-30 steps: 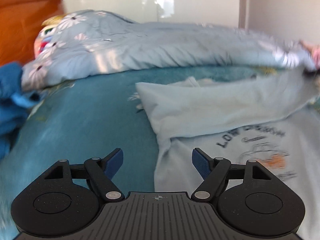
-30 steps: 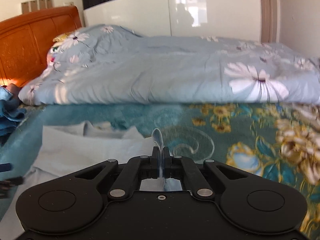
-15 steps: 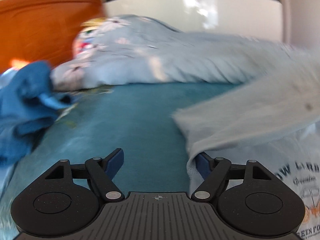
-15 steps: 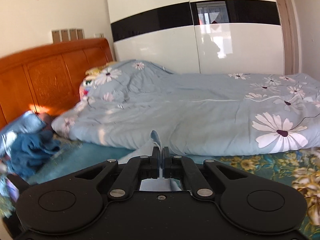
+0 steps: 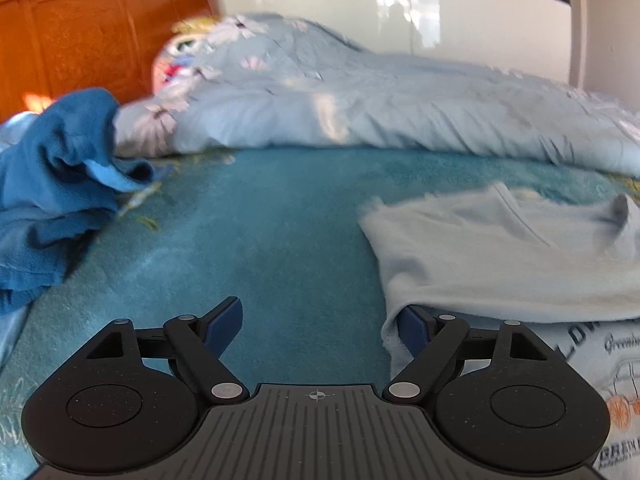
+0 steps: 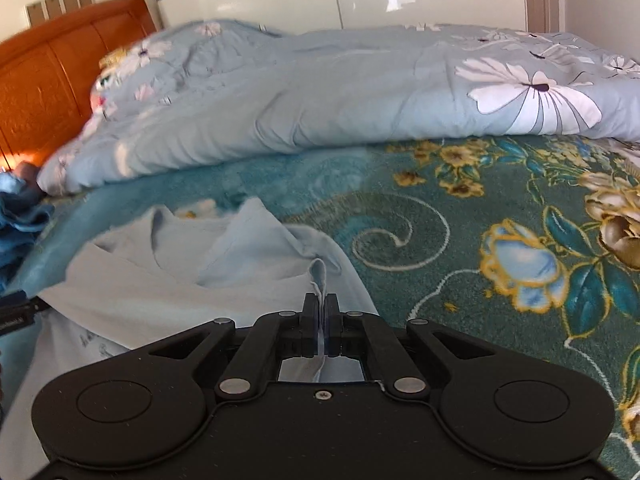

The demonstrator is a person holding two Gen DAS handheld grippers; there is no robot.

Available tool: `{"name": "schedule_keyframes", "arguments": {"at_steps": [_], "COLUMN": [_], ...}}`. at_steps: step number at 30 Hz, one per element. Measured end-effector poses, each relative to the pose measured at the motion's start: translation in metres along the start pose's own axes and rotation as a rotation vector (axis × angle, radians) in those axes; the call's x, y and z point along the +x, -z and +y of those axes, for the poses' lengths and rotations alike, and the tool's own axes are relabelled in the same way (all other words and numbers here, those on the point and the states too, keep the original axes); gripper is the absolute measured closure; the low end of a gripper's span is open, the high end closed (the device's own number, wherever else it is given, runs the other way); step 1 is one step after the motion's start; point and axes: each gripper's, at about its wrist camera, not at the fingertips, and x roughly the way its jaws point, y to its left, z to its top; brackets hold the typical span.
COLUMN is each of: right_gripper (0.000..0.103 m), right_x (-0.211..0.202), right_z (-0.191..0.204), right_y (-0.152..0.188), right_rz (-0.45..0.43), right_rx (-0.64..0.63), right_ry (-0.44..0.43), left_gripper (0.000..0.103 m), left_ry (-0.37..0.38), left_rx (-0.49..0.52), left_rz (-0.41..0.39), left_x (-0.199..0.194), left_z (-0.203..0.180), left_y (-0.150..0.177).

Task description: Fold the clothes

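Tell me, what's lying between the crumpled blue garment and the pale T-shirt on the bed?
Nothing: in the left wrist view, only bare teal bedspread separates the blue garment from the pale T-shirt.

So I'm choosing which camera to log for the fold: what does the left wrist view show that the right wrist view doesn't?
Only the left wrist view shows the left claw open, its right finger tucked under the shirt's folded edge, plus the shirt's printed graphic and the full blue garment pile. Only the right wrist view shows the right claw shut on a pinch of the shirt, and the blanket's flower pattern. Both show the light blue shirt, floral duvet and wooden headboard.
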Motion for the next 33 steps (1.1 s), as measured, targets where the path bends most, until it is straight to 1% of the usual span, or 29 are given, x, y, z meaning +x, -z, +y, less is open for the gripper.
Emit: {"name": "schedule_keyframes", "arguments": {"at_steps": [1,2,3,5,8,10,11,12,14,16,18,20,21,22,24,26,30,33], "right_gripper": [0.100,0.096,0.092,0.086,0.085,0.084,0.084,0.081,0.080,0.080,0.077,0.075,0.074,0.074,0.073,0.073,0.073,0.073], "right_x": [0.002,0.004,0.002,-0.010,-0.048,-0.086,-0.106,-0.125,-0.159,-0.186,-0.206,-0.216,-0.218,-0.219,-0.218,-0.218,-0.223,-0.222], "right_z": [0.001,0.001,0.001,0.001,0.002,0.007,0.011,0.017,0.029,0.040,0.048,0.051,0.052,0.054,0.061,0.070,0.081,0.084], "right_y": [0.000,0.000,0.000,-0.001,0.000,0.014,0.025,0.041,0.079,0.120,0.159,0.190,0.203,0.213,0.227,0.236,0.240,0.244], "right_rz": [0.016,0.027,0.027,0.015,-0.039,-0.085,-0.104,-0.108,-0.084,-0.039,0.004,0.047,0.066,0.086,0.103,0.106,0.099,0.114], "right_rx": [-0.005,-0.008,-0.008,-0.002,0.013,0.023,0.022,0.012,-0.009,-0.026,-0.018,0.037,0.069,0.097,0.109,0.085,0.058,0.063], "right_ry": [0.004,0.008,0.008,0.002,0.010,-0.005,-0.017,-0.030,-0.061,-0.085,-0.085,-0.100,-0.105,-0.101,-0.077,-0.037,0.032,0.026], "left_gripper": [0.024,0.024,0.024,0.024,0.024,0.024,0.024,0.024,0.023,0.023,0.023,0.023,0.023,0.024,0.024,0.025,0.028,0.028], "left_ry": [0.020,0.043,0.066,0.108,0.151,0.175,0.197,0.219,0.265,0.287,0.315,0.346,0.350,0.354,0.356,0.356,0.385,0.392], "left_rx": [0.006,0.010,0.014,0.031,0.018,-0.023,-0.038,-0.054,-0.072,-0.060,-0.054,-0.055,-0.057,-0.059,-0.066,-0.087,-0.110,-0.140], "left_rz": [0.016,0.022,0.028,0.039,0.047,0.032,0.027,0.023,0.021,0.025,0.039,0.062,0.082,0.101,0.119,0.145,0.163,0.167], "left_x": [-0.001,-0.005,-0.009,-0.022,-0.052,-0.080,-0.096,-0.112,-0.141,-0.166,-0.184,-0.197,-0.201,-0.204,-0.211,-0.215,-0.224,-0.226], "left_z": [0.000,0.001,0.003,0.008,0.022,0.037,0.043,0.049,0.060,0.064,0.065,0.065,0.064,0.063,0.063,0.064,0.063,0.063], "left_y": [0.000,0.001,0.001,0.004,0.016,0.028,0.036,0.044,0.062,0.080,0.099,0.117,0.126,0.134,0.148,0.158,0.168,0.171]}}
